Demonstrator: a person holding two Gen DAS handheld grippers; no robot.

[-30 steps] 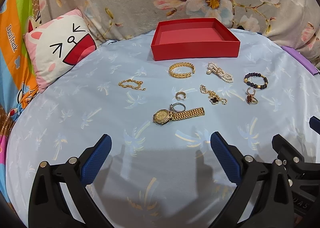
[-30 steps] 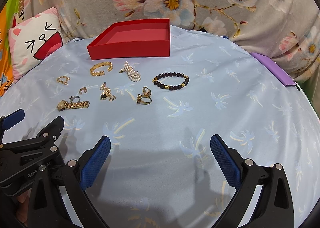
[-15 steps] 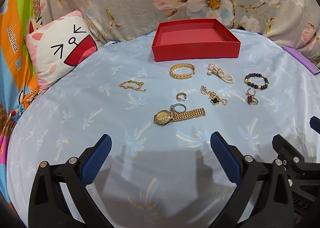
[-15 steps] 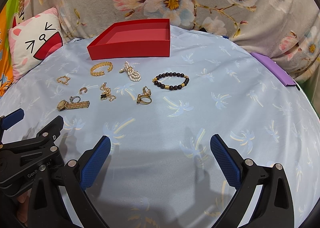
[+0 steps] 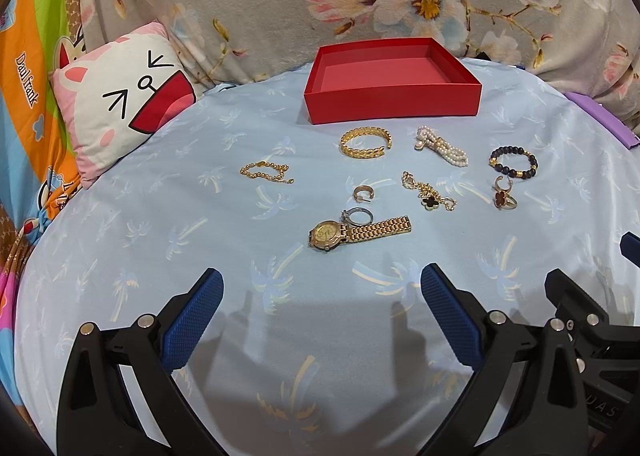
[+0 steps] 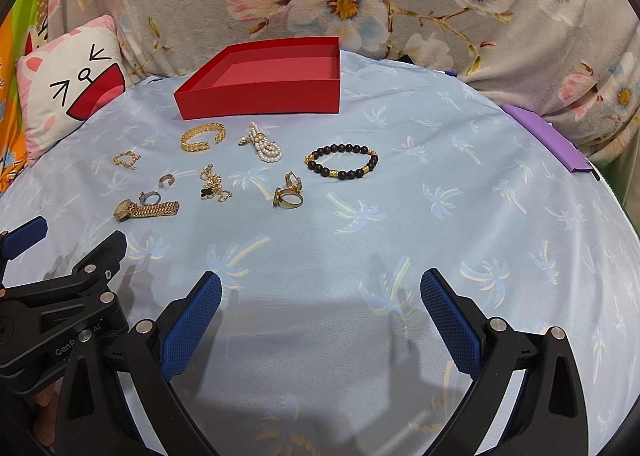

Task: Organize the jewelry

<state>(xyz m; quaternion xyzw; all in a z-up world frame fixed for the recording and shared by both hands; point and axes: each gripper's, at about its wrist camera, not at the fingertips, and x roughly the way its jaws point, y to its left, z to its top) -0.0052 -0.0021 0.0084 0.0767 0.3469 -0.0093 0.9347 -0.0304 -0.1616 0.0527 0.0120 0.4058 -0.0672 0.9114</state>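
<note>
One red box (image 5: 392, 106) is seen at the far end of the blue sheet (image 5: 160, 240), its inside bare. Nearer lie a gold watch (image 5: 356, 233), gold cuff (image 5: 365, 142), pearl bracelet (image 5: 442, 145), dark bead bracelet (image 6: 341, 161) and gold chain (image 5: 266, 172), all outside the box. The left gripper (image 5: 322, 320) and right gripper (image 6: 320, 320) are held spread wide, nothing between the fingers.
</note>
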